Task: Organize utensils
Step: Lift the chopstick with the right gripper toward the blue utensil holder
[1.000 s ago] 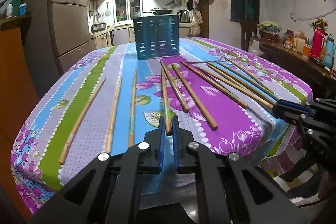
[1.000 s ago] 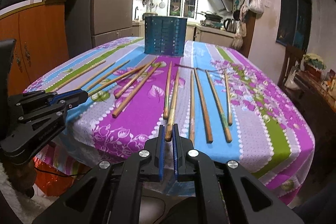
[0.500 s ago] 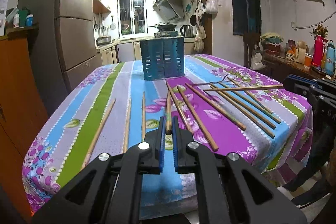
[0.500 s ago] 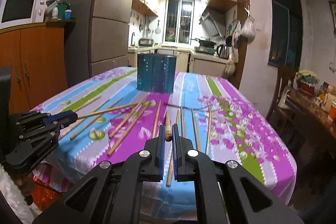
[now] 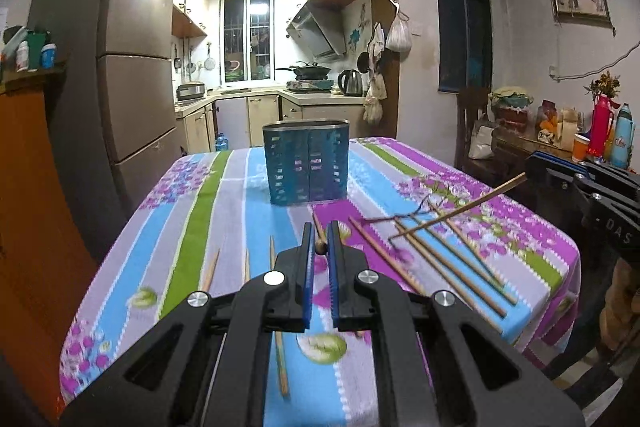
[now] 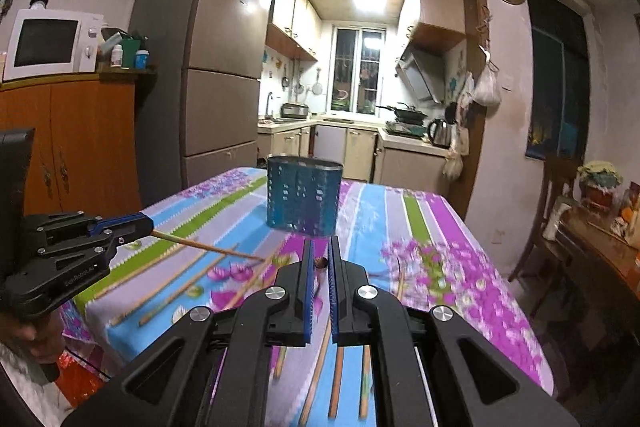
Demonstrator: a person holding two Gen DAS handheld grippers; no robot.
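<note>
A blue perforated utensil holder (image 5: 306, 163) stands upright at the far end of the table; it also shows in the right wrist view (image 6: 303, 196). My left gripper (image 5: 320, 247) is shut on a wooden chopstick (image 5: 319, 231) and holds it above the table, pointing forward. My right gripper (image 6: 320, 261) is shut on another chopstick (image 6: 321, 262). In the left wrist view that chopstick (image 5: 460, 211) slants from the right gripper (image 5: 538, 167). In the right wrist view the left gripper (image 6: 136, 225) holds its chopstick (image 6: 204, 247). Several more chopsticks (image 5: 436, 259) lie on the cloth.
The table has a striped floral cloth (image 5: 200, 227). A fridge (image 6: 216, 79) and an orange cabinet (image 6: 80, 139) stand left. A side table with bottles (image 5: 600, 139) is right. A kitchen counter (image 5: 280, 99) lies behind.
Both grippers have lifted their chopsticks off the cloth and risen, tilting up towards the holder. The table now sits lower in both views.
</note>
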